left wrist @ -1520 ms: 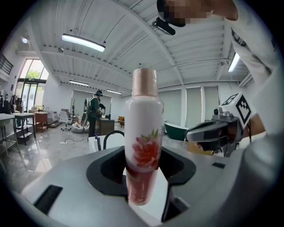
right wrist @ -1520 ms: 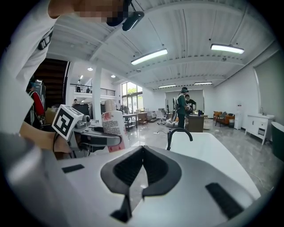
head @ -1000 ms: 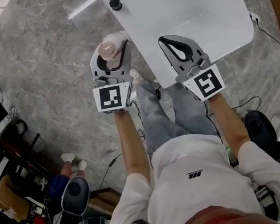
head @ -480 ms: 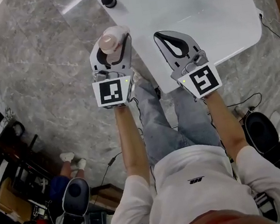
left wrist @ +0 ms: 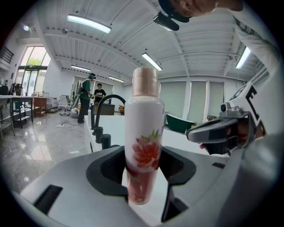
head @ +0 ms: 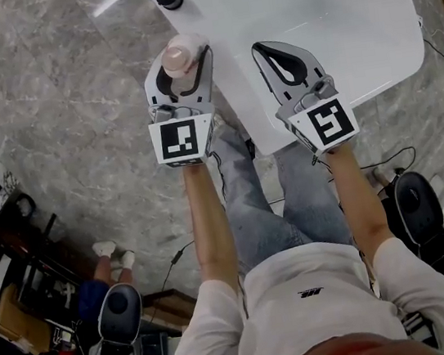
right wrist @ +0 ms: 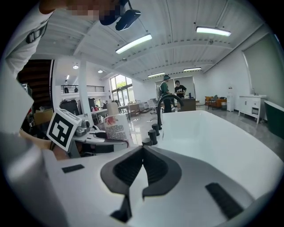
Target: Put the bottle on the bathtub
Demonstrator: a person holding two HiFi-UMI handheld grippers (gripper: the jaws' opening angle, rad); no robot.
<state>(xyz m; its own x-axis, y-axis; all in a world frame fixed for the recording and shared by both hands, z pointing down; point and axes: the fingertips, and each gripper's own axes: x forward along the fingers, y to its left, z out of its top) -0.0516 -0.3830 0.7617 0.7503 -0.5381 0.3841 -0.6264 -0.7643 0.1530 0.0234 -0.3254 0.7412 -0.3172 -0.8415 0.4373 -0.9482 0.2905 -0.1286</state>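
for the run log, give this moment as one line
left gripper: shut on flowered bottle | right gripper: shut, empty | placement: not yet on bathtub

Your room is bright and evenly lit. Long ceiling strip lights (left wrist: 88, 24) shine above your left tool (head: 180, 56), and tall windows (left wrist: 31, 66) far off to its left wash out to white. The polished floor (head: 68, 88) ahead and left of that tool carries a pale glare streak. The white bathtub (head: 330, 16) ahead of your right tool (head: 262, 49) glows nearly featureless. Both tool views bend straight lines hard and fade to black corners. The bottle (left wrist: 143, 142) looks crisp near its cap and darkens toward its base. Shadows are faint.
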